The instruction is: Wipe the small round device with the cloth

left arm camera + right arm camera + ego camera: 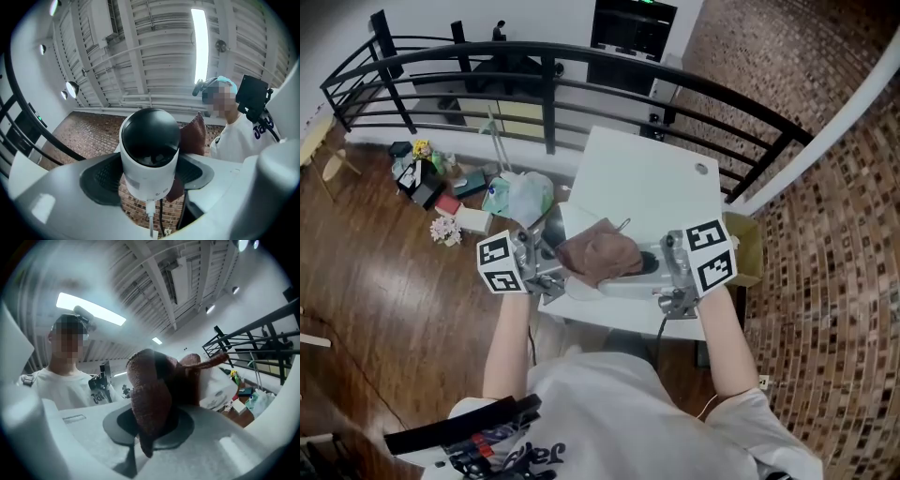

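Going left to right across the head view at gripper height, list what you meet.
Left gripper → cloth → right gripper. The small round device overlaps the cloth in that view, so it is left out.
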{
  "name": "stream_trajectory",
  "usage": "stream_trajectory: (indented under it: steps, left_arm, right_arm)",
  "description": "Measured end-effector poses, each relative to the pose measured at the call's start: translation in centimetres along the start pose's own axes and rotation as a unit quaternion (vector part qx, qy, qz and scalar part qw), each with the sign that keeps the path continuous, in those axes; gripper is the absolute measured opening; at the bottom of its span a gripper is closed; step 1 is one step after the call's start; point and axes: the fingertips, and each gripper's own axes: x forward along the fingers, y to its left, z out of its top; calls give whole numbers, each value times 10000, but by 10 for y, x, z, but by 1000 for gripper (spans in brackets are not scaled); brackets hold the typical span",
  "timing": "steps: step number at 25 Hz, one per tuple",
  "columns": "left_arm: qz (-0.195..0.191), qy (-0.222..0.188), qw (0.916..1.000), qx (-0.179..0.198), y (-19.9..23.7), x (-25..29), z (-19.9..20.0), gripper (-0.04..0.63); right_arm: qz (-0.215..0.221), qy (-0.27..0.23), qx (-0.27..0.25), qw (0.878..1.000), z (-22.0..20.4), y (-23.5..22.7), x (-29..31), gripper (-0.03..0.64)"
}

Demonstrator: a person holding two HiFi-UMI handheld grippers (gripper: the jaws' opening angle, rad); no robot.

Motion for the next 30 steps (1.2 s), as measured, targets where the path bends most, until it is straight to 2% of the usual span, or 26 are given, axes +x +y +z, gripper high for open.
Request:
stream_trajectory:
  steps: [1, 3, 6, 8, 11, 13, 17, 21, 23, 26, 30]
  left_arm:
    - [-12, -14, 10000, -26, 1, -3, 0, 377]
    - [-115, -78, 9999, -87, -2, -9, 1, 377]
    - [-431, -239, 9987, -155, -16, -11, 9, 377]
    - [-611, -349, 9973, -203, -25, -8, 13, 377]
    - [-653, -250, 9973, -212, -28, 1, 10, 377]
    - [-539, -145, 9982, -197, -23, 3, 8, 377]
    - [-54, -267, 9995, -146, -5, 3, 14, 377]
    - [343, -421, 9985, -76, 9, 6, 23, 377]
    - [432, -429, 9981, -89, 13, 8, 24, 377]
    - [517, -449, 9974, -209, 17, 8, 21, 377]
    - [421, -865, 9936, -591, 19, 5, 27, 377]
  right_arm:
    - [29, -179, 14, 9998, 4, -2, -4, 21]
    - [-56, -879, 31, 9961, 26, -9, -29, 23]
    - [-641, -2039, 296, 9764, 58, -42, -82, 23]
    - [-854, -2236, 594, 9691, 55, -65, -92, 23]
    - [-729, -2039, 702, 9737, 42, -69, -77, 23]
    - [-876, -2005, 521, 9744, 45, -64, -70, 23]
    - [-1468, -1877, -397, 9704, 59, -35, -64, 23]
    - [-1610, -973, -1095, 9760, 42, -14, -29, 23]
    - [-1667, -747, -1149, 9764, 31, -14, -21, 22]
    - [-1632, -727, -1167, 9770, 21, -13, -20, 23]
    - [-1505, -430, -1166, 9808, -7, -14, -10, 22]
